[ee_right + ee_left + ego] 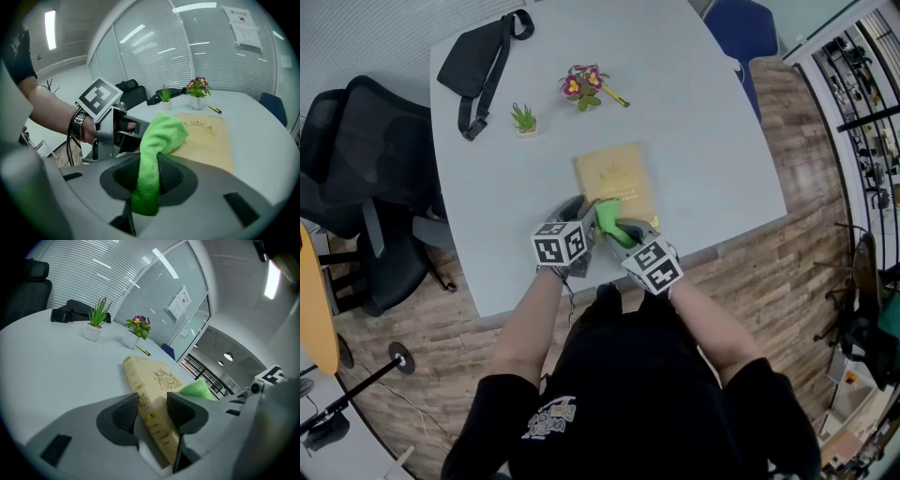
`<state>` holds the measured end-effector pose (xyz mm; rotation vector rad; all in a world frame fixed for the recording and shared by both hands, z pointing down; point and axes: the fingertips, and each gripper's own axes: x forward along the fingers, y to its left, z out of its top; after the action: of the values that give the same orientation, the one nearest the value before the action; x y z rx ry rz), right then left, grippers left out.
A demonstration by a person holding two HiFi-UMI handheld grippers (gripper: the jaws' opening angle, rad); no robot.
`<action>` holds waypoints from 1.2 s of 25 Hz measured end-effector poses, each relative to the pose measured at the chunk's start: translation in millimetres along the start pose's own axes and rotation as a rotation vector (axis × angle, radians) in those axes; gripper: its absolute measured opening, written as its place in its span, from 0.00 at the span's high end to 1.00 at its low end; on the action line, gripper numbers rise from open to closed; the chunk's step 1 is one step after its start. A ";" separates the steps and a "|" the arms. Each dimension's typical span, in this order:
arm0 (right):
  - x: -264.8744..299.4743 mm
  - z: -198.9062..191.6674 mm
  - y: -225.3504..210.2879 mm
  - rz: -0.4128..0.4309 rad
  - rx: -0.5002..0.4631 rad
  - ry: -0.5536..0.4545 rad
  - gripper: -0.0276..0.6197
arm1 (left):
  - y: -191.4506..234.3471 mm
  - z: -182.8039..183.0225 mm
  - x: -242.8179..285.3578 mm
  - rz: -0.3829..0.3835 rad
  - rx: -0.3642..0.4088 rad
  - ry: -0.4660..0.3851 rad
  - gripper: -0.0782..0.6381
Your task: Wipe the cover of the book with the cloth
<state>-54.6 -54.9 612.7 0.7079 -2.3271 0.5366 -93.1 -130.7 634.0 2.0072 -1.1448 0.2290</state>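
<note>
A tan book (617, 176) with gold print lies flat on the pale grey table (694, 141), near its front edge. My left gripper (581, 217) is at the book's near left corner. In the left gripper view its jaws (152, 404) are shut on the book (157, 380) at the spine. My right gripper (623, 228) sits just to the right, shut on a green cloth (608, 219). The cloth (161, 136) rises out of the right gripper (149, 176) and droops over the book's near end (208, 136). The left gripper (117, 133) shows close on the left there.
Farther back on the table are a black bag (478, 58), a small green potted plant (524, 119), a pot of flowers (583, 84) and a yellow pen (616, 97). A black office chair (356, 178) stands left, a blue chair (745, 28) beyond the far edge.
</note>
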 end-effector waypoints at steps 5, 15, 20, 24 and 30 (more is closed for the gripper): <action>-8.2 -3.2 -14.2 -0.023 0.021 -0.006 0.81 | -0.7 -0.9 -0.3 -0.002 -0.001 0.001 0.62; -26.9 -9.4 -50.1 -0.087 0.098 -0.027 0.81 | -0.7 -0.1 0.0 -0.004 -0.001 0.002 0.62; -35.0 -12.9 -65.2 -0.116 0.122 -0.035 0.81 | -0.2 -0.4 -0.1 -0.004 -0.002 0.003 0.62; -41.8 -16.4 -78.0 -0.145 0.139 -0.040 0.81 | 0.0 -0.2 0.4 -0.003 -0.002 0.003 0.62; -51.0 -18.7 -95.6 -0.192 0.167 -0.039 0.81 | -0.3 0.2 0.8 -0.006 -0.003 0.002 0.62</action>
<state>45.2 -101.0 609.6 1.0169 -2.2364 0.6391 -92.4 -131.3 634.2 2.0066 -1.1372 0.2261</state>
